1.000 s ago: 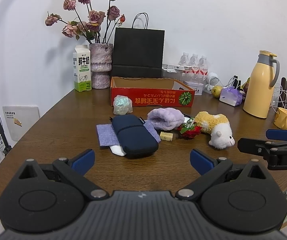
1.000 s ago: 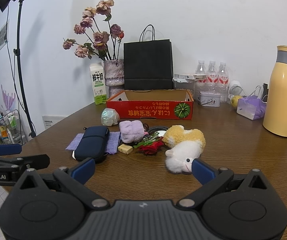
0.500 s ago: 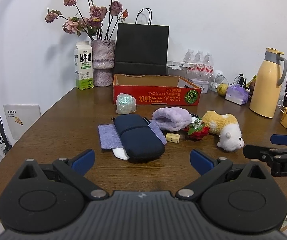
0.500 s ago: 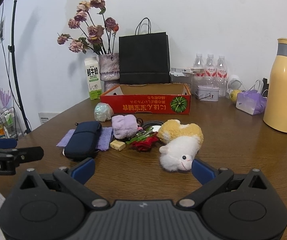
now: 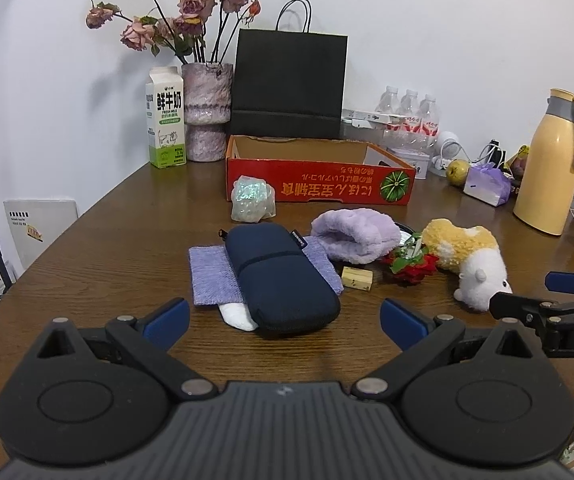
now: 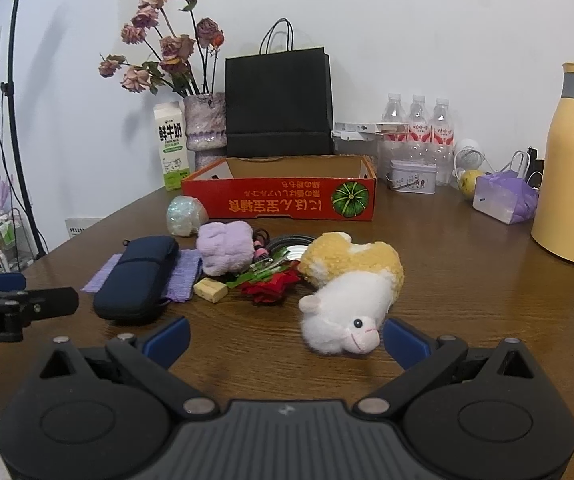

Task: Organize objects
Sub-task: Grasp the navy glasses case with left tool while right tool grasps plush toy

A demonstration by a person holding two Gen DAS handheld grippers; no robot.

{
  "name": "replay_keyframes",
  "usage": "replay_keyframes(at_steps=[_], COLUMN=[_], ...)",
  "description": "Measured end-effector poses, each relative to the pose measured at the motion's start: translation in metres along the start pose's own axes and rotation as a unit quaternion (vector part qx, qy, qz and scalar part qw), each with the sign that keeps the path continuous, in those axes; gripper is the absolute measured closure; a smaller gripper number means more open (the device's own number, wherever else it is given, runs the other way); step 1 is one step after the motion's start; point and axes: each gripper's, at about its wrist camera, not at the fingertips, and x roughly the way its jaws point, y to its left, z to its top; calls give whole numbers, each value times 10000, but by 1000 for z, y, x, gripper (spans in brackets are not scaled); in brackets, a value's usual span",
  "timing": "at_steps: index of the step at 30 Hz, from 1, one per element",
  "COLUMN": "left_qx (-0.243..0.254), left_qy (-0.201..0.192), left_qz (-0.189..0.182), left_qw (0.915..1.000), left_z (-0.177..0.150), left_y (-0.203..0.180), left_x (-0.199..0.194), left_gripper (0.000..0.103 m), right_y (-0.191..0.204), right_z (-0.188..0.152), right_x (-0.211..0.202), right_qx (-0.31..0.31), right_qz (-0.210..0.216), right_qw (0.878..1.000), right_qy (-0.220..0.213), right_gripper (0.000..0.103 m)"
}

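White wall is seen behind a brown wooden table, where a black bag, a vase of dried roses and a milk carton are lined up at the back. In front of the bag an open red box is set. Nearer, a navy case is laid across a purple cloth, with a white item partly covered beneath it. Just right of the case a lilac plush, a small tan block, a red flower and a plush toy are clustered. A crinkled iridescent lump is placed against the box front. A yellow jug is stood far right.

The left gripper is held spread wide, empty, just short of the case. The right gripper is likewise spread and empty, the toy's head lying near its right finger.
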Motion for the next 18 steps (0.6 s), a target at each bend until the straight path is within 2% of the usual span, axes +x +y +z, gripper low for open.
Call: replay_keyframes(at_steps=[18], left_qx=[-52], left_qy=[230], left_qz=[86], left_qw=[9997], left_z=[18], left_y=[0], left_x=[50], left_gripper=[0], right_y=[-22], right_z=[16], right_x=[61], right_qx=[13], right_qz=[-286], right_qw=[9993], right_qy=[256], right_gripper=[2])
